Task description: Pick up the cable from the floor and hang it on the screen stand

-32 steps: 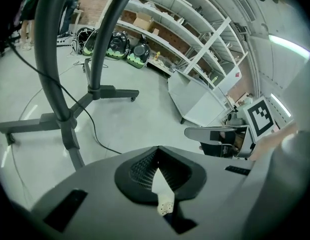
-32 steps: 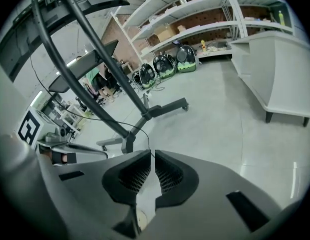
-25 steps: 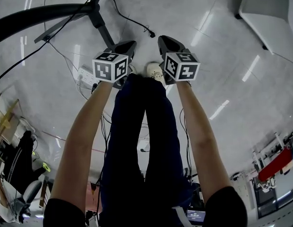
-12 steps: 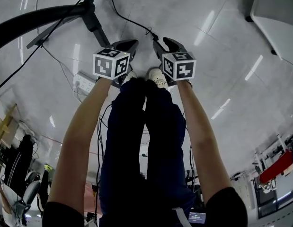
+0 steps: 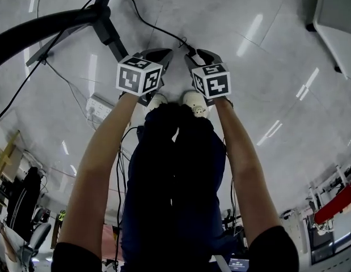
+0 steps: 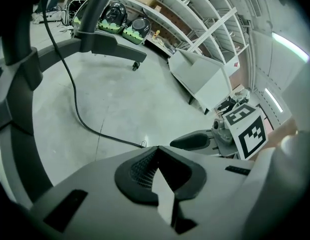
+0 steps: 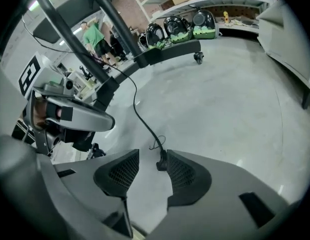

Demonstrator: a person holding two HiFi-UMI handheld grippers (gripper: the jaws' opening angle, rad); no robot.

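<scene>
- Right gripper (image 7: 150, 168): jaws wide apart, just been opening; the cable (image 7: 140, 118) end lies between them on the floor (image 7: 225, 104), ungripped.
- Left gripper (image 6: 157, 156): jaws closed together, empty.

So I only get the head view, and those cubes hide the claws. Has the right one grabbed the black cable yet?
Observer: No. The right claw has just been opening. Its jaws stand apart, with the cable plug in the gap, not clamped.
Operator: And the left claw?
Observer: The left claw is shut, with nothing in it.
Operator: Does that stand roll?
Observer: The far leg of the screen stand ends in a small caster wheel.
</scene>
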